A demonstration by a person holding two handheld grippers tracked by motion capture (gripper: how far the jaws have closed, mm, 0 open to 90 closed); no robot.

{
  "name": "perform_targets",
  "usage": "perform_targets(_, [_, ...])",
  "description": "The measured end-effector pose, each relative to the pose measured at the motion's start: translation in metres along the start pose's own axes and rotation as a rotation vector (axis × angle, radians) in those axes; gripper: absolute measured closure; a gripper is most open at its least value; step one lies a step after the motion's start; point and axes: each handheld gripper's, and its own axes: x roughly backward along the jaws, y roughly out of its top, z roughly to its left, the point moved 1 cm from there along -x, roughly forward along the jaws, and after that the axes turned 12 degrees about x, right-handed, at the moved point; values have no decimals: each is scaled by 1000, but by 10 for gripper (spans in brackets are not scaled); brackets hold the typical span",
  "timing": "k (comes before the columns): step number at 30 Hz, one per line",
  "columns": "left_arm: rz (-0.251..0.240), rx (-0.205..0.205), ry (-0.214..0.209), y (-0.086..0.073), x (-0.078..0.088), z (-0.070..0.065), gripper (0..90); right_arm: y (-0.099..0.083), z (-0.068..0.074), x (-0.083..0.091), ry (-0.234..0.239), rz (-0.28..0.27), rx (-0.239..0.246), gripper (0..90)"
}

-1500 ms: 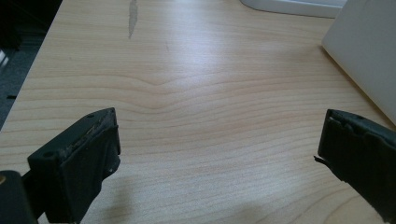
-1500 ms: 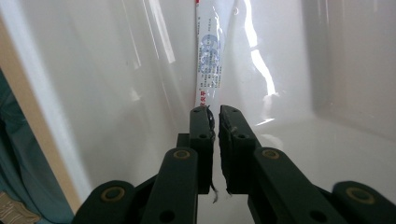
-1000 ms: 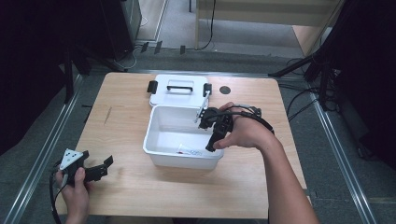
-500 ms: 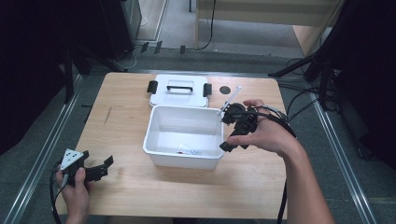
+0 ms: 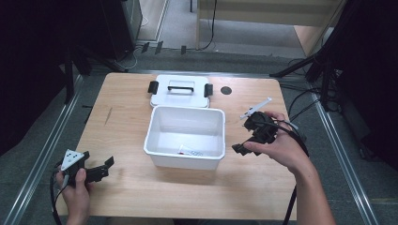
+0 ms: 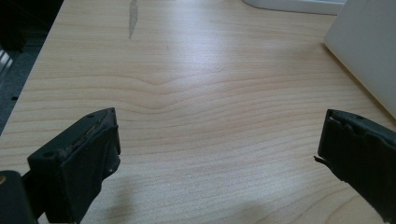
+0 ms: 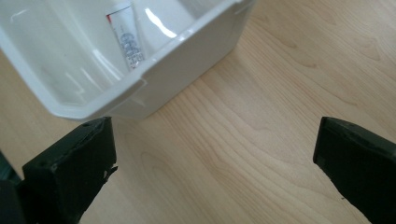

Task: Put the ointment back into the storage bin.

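A white open box [image 5: 187, 109] stands mid-table, and a small white tube with red print [image 5: 190, 151] lies on its floor near the front wall. My right gripper [image 5: 243, 137] hovers just right of the box, open; its jaws have just been opening and nothing is between them. In the right gripper view the jaws [image 7: 215, 154] frame bare wood beside the box's corner [image 7: 140, 79], with the tube [image 7: 126, 39] inside. Down at the front left, my left gripper [image 5: 104, 168] rests open over bare table [image 6: 217, 144].
The box's white lid [image 5: 180, 91], with black clips and a handle, lies flat behind the box. A small black disc [image 5: 226, 90] sits on the table to the lid's right. Metal rails run along both table sides. A box wall [image 6: 369, 51] is right of my left gripper.
My right gripper has moved from over the box's right part out to the right, and now hangs over the wood beside it. The left hand has stayed put.
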Motion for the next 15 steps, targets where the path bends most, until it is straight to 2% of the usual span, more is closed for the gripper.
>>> perform_targets(1, [1,0,-1,0,0,0,0,-10,-1,-4,-22,-35,-25,0])
perform_targets(2, [1,0,-1,0,0,0,0,-10,-1,-4,-22,-35,-25,0])
perform_targets(3, [1,0,-1,0,0,0,0,-21,-2,-9,-50,-72,-40,0])
perform_targets(4, [1,0,-1,0,0,0,0,-21,-2,-9,-50,-72,-40,0])
perform_targets(5, [-1,-2,-2,0,0,0,0,-31,-2,-13,-71,-109,-60,0])
perform_targets(9, [-1,-3,-2,0,0,0,0,-53,-3,-20,-107,-189,-99,0])
perform_targets(10, [-1,-3,-2,0,0,0,0,-53,-3,-20,-107,-189,-99,0])
perform_targets(11, [-1,-2,-2,0,0,0,0,-64,-4,-22,-127,-231,-126,0])
perform_targets(13, [-1,-2,-2,0,0,-1,0,-74,-5,-24,-139,-271,-158,0])
perform_targets(14, [-1,-2,-2,0,0,-1,0,-74,-5,-24,-139,-271,-158,0])
perform_targets(15, [-1,-2,-2,0,0,0,0,-85,-5,-27,-161,-300,-186,0])
